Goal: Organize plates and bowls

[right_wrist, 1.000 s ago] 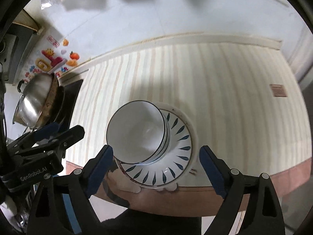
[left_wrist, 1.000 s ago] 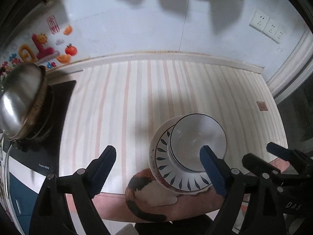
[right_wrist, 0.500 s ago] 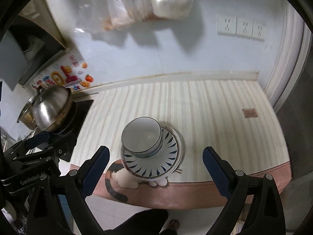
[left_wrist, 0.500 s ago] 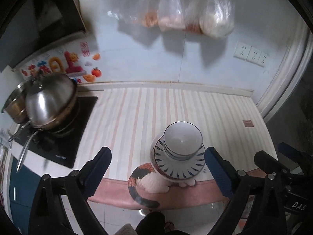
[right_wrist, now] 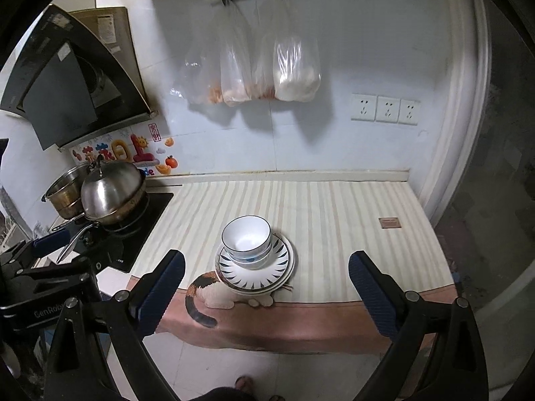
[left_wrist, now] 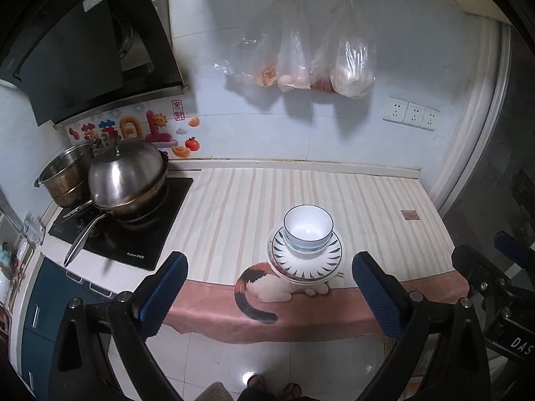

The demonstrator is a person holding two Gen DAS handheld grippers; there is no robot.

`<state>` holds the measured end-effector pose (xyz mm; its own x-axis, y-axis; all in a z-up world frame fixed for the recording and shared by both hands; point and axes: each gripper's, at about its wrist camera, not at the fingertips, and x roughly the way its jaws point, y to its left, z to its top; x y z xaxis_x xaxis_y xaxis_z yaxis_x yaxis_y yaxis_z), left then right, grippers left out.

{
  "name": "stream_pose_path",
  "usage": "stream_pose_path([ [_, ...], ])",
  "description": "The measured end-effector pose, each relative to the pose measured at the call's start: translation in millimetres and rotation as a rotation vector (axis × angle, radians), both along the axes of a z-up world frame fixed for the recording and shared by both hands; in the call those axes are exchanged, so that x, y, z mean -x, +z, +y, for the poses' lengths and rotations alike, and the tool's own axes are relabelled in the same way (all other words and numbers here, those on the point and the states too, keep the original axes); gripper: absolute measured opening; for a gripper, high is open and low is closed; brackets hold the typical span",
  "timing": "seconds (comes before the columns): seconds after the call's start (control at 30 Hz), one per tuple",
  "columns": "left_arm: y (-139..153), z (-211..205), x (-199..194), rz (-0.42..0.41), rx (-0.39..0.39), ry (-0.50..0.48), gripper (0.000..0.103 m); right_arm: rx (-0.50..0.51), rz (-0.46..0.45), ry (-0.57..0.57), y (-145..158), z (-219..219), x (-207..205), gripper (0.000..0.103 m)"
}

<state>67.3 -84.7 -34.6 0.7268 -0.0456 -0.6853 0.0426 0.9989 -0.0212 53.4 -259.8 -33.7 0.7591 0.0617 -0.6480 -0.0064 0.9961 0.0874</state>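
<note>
Glossy glazed ceramic bowls (left_wrist: 308, 230) sit on glossy plates (left_wrist: 306, 262). A matt striped cloth (left_wrist: 234, 207) covers the desk. The domed pot lid (left_wrist: 125, 173) is polished metal; the hanging bags (left_wrist: 294, 56) are clear, crinkled plastic.

A kitchen counter (left_wrist: 384, 180) draped in a cream-and-pink striped cloth (left_wrist: 234, 207), with a calico cat (left_wrist: 267, 287) printed at its pink front border. A stack of plates (left_wrist: 307, 260) rests on the cloth just behind the cat, its top plate ringed with dark leaf marks, nested white bowls (left_wrist: 308, 230) on top. Well to the left of the stack, a black cooktop (left_wrist: 147, 234) lies on the counter. A small brown label (left_wrist: 409, 214) sits to the stack's right.
</note>
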Motion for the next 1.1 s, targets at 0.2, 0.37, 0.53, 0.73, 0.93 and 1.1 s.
stream_pose_path([
  [0.2,2.9,12.4,21.1,-0.013,0.014,-0.020,0.101,0.013,-0.023,-0.022,10.2,11.1,30.3,0.101],
  [0.37,7.1,25.2,31.4,-0.023,0.019,-0.031,0.101,0.003,-0.028,-0.046,15.2,18.2,44.3,0.101],
  [0.53,10.0,33.4,39.0,-0.036,0.009,-0.029,0.101,0.011,-0.035,-0.051,19.0,28.3,49.5,0.101],
  [0.73,11.1,39.8,43.1,-0.033,0.013,-0.032,0.101,0.029,-0.048,-0.047,21.3,38.6,54.9,0.101],
  [0.93,11.2,39.5,47.9,-0.037,0.010,-0.033,0.101,0.033,-0.050,-0.047,21.6,41.9,56.7,0.101],
  [1.1,11.1,37.8,48.9,-0.035,0.007,-0.036,0.101,0.016,-0.042,-0.050,20.6,39.4,57.1,0.101],
])
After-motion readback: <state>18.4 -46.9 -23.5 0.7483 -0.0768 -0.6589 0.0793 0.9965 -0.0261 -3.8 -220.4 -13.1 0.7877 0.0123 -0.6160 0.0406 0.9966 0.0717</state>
